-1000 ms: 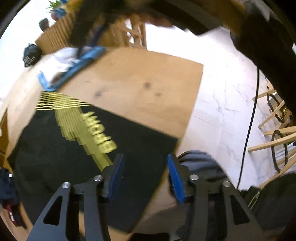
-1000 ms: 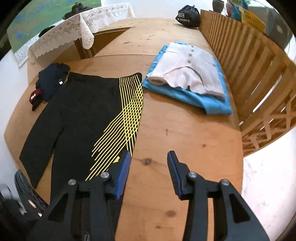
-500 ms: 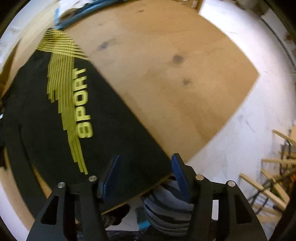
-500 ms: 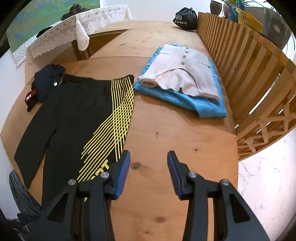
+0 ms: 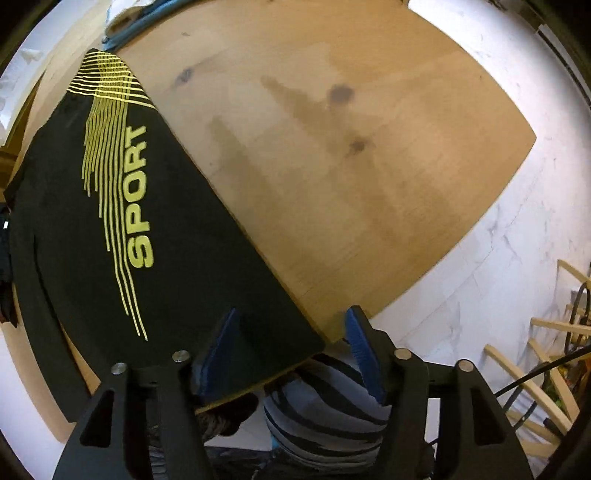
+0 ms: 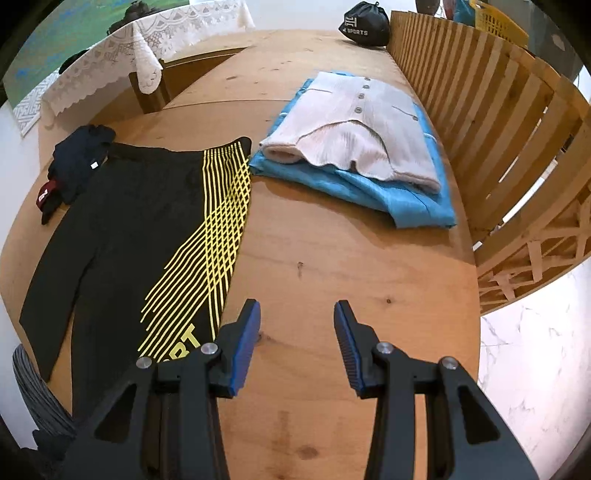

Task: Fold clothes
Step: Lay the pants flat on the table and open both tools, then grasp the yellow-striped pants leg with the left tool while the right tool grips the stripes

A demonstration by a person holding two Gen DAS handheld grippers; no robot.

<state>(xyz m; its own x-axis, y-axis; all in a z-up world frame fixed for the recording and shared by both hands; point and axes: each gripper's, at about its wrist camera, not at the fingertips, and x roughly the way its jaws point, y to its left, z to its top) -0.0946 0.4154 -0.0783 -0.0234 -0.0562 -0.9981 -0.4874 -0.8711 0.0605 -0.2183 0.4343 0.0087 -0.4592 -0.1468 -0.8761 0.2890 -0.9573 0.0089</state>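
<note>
1. On the wooden table [image 6: 332, 258] a pair of black shorts [image 6: 140, 221] lies spread flat, yellow stripes running down one leg to the word SPORT [image 5: 138, 199].
2. At the near table edge the left gripper [image 5: 291, 343] hovers with its blue-padded fingers [image 5: 218, 343] spread apart and nothing between them; one finger sits over the hem corner of the shorts, the other past the table edge.
3. Below that gripper a person's striped sleeve [image 5: 325, 413] shows under the table edge, above the white marble floor [image 5: 517, 258].
4. Over bare wood just beside the shorts' striped leg, the right gripper [image 6: 297, 332] hangs, fingers likewise parted and empty.
5. Beyond it a folded cream cardigan [image 6: 354, 125] rests on a folded blue garment [image 6: 410, 206], close to the shorts' waistband but apart from it.
6. A slatted wooden rail [image 6: 498, 122] borders the table on the right.
7. A dark bundle of clothes [image 6: 74, 162] touches the far waistband corner.
8. Farther back lie a black drawstring bag [image 6: 365, 24] and a lace-covered table [image 6: 118, 62].
</note>
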